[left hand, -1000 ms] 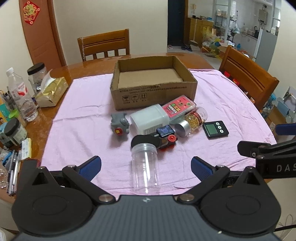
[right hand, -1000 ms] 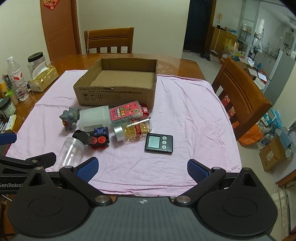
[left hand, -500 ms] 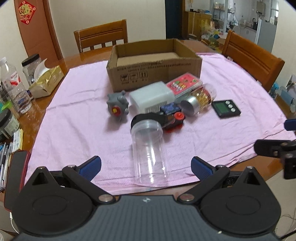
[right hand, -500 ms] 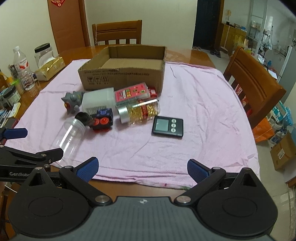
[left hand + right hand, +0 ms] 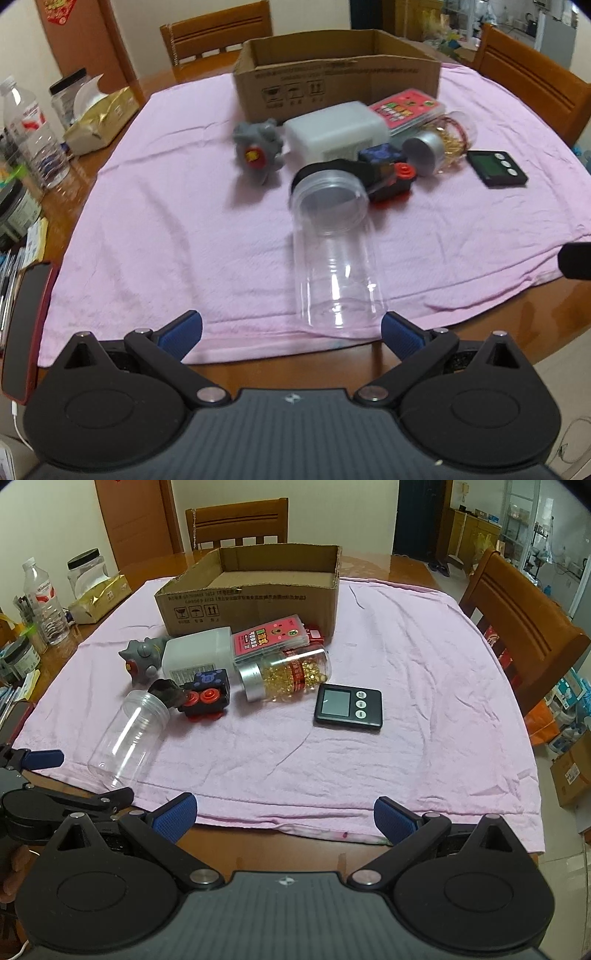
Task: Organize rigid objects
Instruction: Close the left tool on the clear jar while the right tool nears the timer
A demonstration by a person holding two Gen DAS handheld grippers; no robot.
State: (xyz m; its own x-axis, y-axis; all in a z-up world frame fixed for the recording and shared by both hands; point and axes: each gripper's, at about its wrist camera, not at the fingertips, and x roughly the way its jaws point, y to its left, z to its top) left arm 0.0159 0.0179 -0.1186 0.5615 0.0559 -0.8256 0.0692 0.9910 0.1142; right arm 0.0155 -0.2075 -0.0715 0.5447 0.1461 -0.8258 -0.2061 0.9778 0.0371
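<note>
Left wrist view: the clear jar (image 5: 336,254) is framed by the left gripper (image 5: 291,332), jaws spread; the right gripper (image 5: 284,818) is likewise held open, empty.

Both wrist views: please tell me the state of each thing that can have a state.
Clear jar: lying on its side, empty, lid off.
Capsule bottle: lying on its side, capped.
Cardboard box: open, upright.
Timer: lying flat, face up.
Left gripper: open.
Right gripper: open.

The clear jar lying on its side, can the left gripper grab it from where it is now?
Probably yes. The clear jar lies on the pink cloth right ahead of the left gripper, whose jaws stand open wider than the jar. Nothing sits between them; the toys crowd only its far end.
</note>
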